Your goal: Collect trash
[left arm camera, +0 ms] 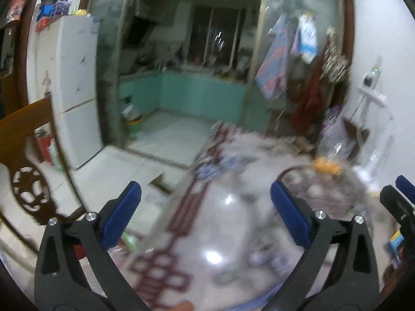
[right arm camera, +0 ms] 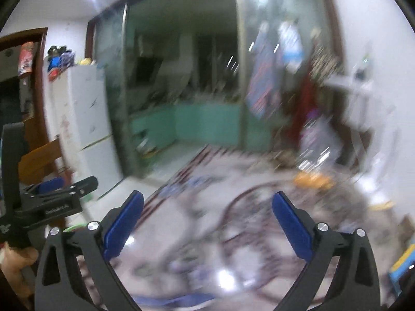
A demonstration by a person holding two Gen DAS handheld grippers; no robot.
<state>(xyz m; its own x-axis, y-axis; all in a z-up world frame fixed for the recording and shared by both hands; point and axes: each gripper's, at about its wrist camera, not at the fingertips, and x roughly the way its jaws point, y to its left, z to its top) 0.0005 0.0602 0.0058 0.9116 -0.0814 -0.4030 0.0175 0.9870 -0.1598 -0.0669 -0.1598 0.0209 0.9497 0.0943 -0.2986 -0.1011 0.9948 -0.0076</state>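
- Left tool (left arm camera: 206, 199) and right tool (right arm camera: 207, 207): jaws wide, nothing between the pads.
- Under both: glossy counter (left arm camera: 233, 223) with dark red pattern, heavily blurred; trash not identifiable.
- Ahead: doorway to green-cabinet kitchen (left arm camera: 186, 96); white fridge (left arm camera: 75, 83) ahead-left.

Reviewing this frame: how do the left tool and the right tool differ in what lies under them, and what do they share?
The left tool hangs over the patterned table's left edge, with floor under its left finger; the right tool hangs wholly over the tabletop. The left tool's view is sharper; the right's is heavily blurred. Both are open wide, blue-padded, with nothing between the fingers.
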